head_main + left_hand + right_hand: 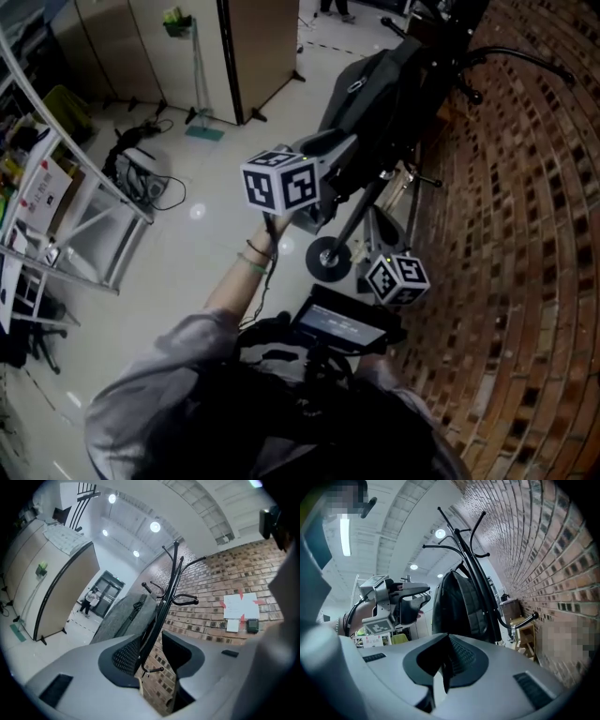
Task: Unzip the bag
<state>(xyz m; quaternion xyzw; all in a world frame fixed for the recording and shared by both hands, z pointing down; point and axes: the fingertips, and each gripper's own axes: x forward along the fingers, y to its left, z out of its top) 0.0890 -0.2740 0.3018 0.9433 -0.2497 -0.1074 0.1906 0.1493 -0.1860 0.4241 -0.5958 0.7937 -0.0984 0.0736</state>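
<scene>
A dark grey bag (370,89) hangs on a black coat rack (361,216) beside the brick wall. My left gripper (328,145) is raised in front of the bag's lower part, not touching it. In the left gripper view its jaws (152,656) stand open with nothing between them; the rack's pole (164,602) and the bag (123,616) show beyond the gap. My right gripper (377,246) is lower, near the rack's base. Its jaws (443,667) are shut and empty. From there the bag (457,604) hangs ahead, with the left gripper (415,595) to its left.
The brick wall (525,234) runs along the right. A beige partition (253,47) stands behind, a metal frame (84,216) and cables (141,173) at left. A small wooden table (520,625) is by the wall. A person (89,601) stands far off by a door.
</scene>
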